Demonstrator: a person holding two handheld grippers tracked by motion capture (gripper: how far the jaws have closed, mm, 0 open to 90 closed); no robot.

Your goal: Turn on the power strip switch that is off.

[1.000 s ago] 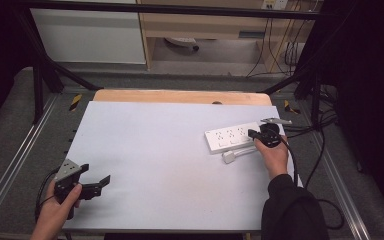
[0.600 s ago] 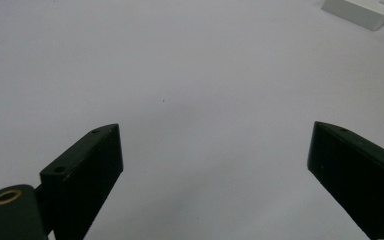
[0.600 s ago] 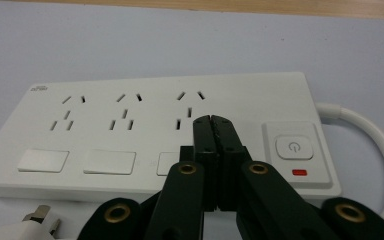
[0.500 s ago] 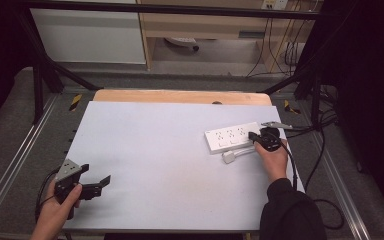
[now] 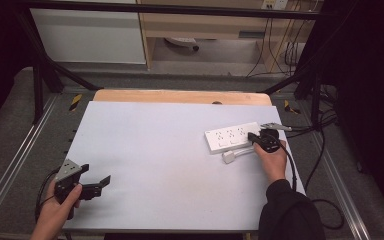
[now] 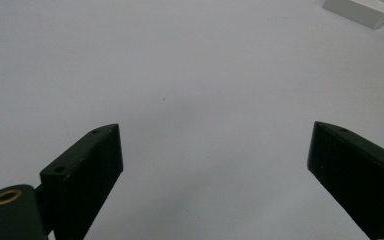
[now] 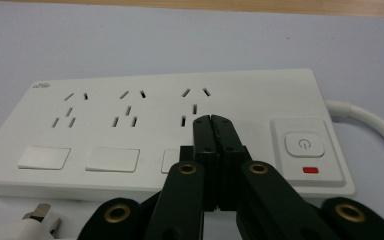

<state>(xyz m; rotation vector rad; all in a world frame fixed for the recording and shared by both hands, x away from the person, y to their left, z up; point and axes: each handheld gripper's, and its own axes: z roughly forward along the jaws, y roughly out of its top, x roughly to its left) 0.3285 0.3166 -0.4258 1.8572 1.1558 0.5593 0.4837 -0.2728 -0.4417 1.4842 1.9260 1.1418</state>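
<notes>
A white power strip (image 5: 231,137) (image 7: 170,132) lies at the right of the white table top (image 5: 170,150); it has three socket groups and a power button (image 7: 305,144) with a red mark below it. My right gripper (image 5: 256,137) (image 7: 213,122) is shut with nothing between its jaws, its tips over the strip's top, left of the button. A white plug (image 5: 232,155) (image 7: 35,220) lies on the table in front of the strip. My left gripper (image 5: 97,182) (image 6: 212,165) is open above bare table at the near left corner.
The strip's white cable (image 7: 375,125) runs off to the right. A wooden board edge (image 5: 180,96) borders the table's far side. Black cables (image 5: 325,130) hang past the right edge. Metal rails (image 5: 10,170) flank the table.
My right gripper has moved slightly left, onto the power strip's right end. The left gripper has stayed where it was, open.
</notes>
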